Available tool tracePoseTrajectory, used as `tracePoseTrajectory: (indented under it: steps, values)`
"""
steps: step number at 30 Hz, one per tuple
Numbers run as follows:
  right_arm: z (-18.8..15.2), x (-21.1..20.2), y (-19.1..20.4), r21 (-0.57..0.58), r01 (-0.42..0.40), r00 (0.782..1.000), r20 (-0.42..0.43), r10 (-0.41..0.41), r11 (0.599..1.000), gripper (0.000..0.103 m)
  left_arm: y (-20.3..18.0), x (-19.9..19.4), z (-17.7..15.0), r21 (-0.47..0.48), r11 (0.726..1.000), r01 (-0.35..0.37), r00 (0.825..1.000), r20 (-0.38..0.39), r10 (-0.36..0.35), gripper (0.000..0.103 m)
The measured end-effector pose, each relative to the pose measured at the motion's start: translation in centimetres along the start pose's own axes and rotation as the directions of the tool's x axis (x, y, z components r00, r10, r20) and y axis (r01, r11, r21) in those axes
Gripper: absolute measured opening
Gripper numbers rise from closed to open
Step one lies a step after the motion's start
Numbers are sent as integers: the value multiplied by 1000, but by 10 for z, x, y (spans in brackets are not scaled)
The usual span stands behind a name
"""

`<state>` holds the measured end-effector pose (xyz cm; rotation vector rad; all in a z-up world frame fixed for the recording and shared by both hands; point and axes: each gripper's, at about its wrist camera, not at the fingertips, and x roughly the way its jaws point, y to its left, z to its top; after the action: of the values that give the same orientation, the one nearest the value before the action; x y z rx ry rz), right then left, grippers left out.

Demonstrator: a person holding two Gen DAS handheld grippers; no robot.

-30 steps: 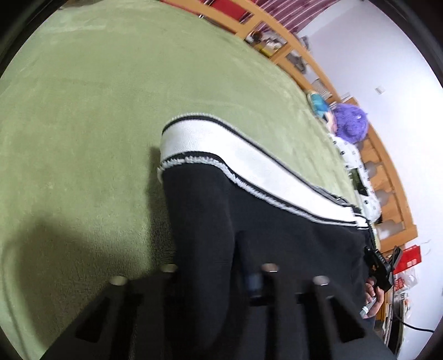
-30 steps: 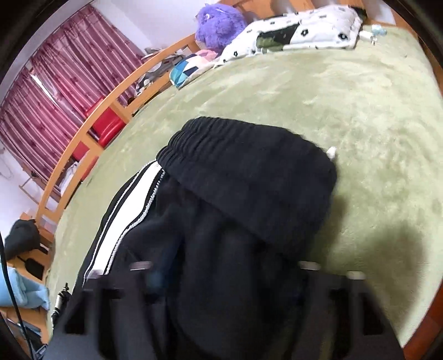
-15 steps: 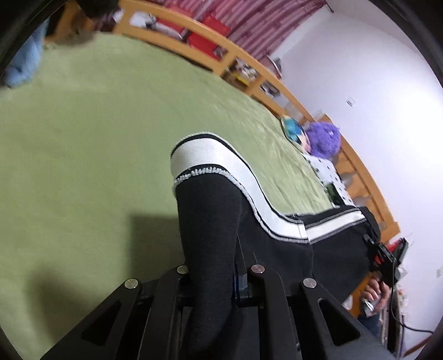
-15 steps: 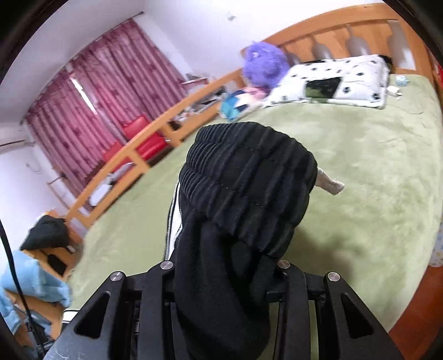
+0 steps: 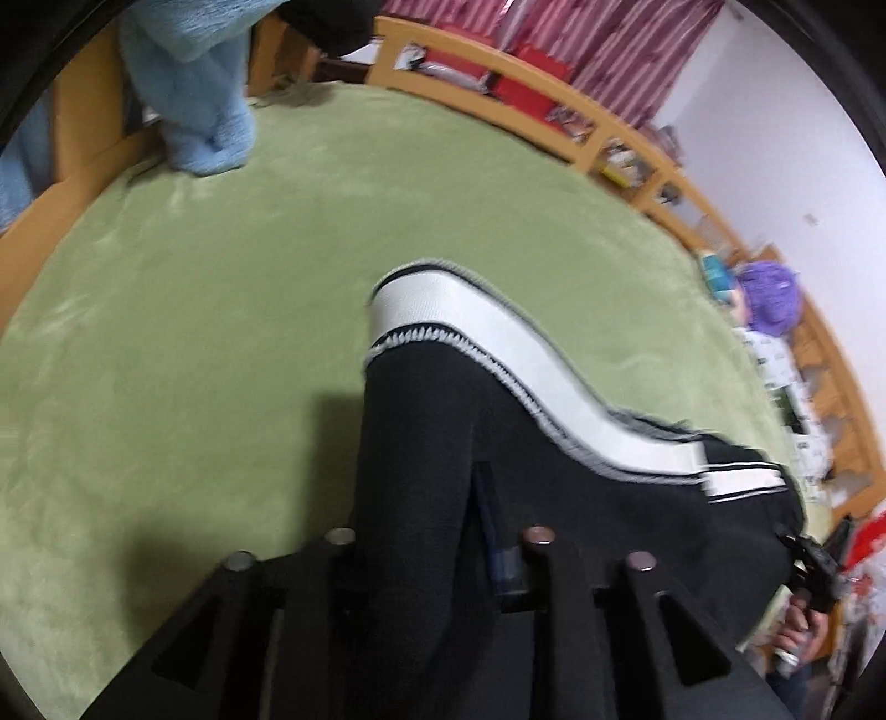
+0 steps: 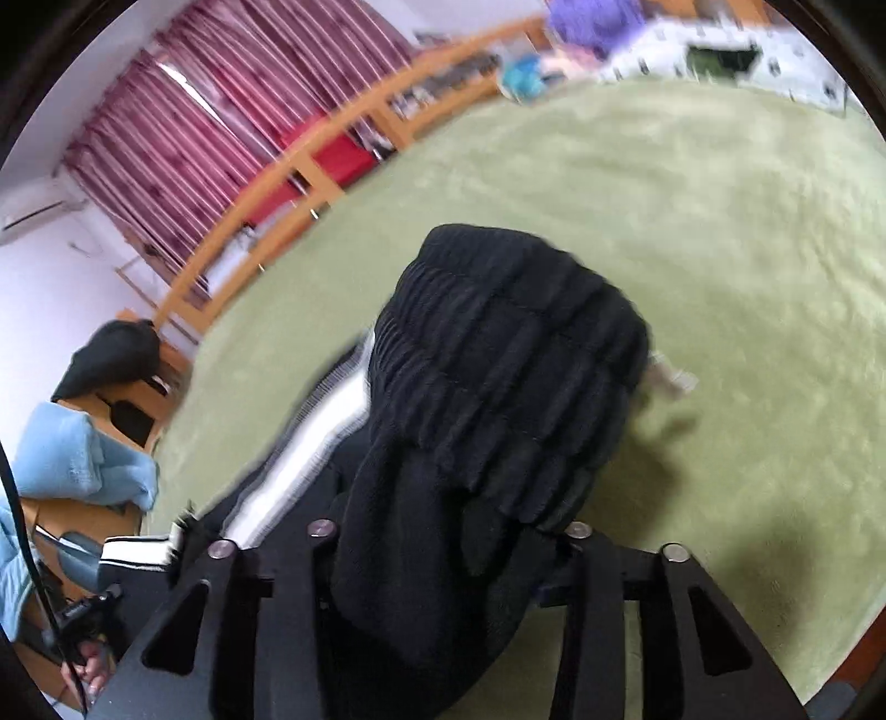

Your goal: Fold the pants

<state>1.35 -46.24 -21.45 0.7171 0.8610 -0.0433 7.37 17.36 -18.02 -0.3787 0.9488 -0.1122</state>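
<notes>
The black pants [image 5: 581, 498] with a white side stripe [image 5: 498, 343] hang above the green bed cover [image 5: 194, 332]. My left gripper [image 5: 437, 548] is shut on the leg-cuff end of the pants. My right gripper [image 6: 443, 537] is shut on the ribbed black waistband [image 6: 498, 354], which drapes over its fingers. The white stripe also shows in the right wrist view [image 6: 310, 448]. A white drawstring tip [image 6: 670, 379] sticks out beside the waistband.
A wooden bed rail [image 5: 554, 144] runs along the far side, with red curtains [image 6: 183, 133] behind. A light blue blanket [image 5: 194, 94] hangs over the footboard. A purple plush [image 5: 772, 296] and a spotted pillow [image 6: 714, 50] lie at the head end.
Both grippers have carried the pants along above the bed and tilted down; the views have swung toward the footboard, bringing the blue blanket into sight. Both grips are unchanged.
</notes>
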Motion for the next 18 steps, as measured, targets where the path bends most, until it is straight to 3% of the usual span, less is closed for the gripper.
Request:
tracePoseTrajectory:
  steps: [2,4,7,9,13,18]
  values:
    - [-6,0,-14,18,12,997,-72,-10,1000,51,4,-4,-7,-18,999,30,1000,-3,-30,28]
    - [-15,-10,-15,-20,55,995,-79,-56,998,53,1,-13,-14,4,1000,14,1000,-2,-14,33]
    - [-25,-37,-5,-109,129,991,-23,-132,986,53,-8,-38,-24,81,990,-116,990,86,109,45]
    - [-32,-62,6,-134,162,986,54,-156,978,53,-12,-53,-32,102,991,-87,991,110,75,47]
    - [-42,-79,44,-205,122,990,100,-103,971,54,-19,-64,-57,116,992,42,994,98,-53,51]
    - [-68,-45,107,-276,-41,999,5,44,960,54,-1,-25,-103,32,999,43,998,-42,-42,51]
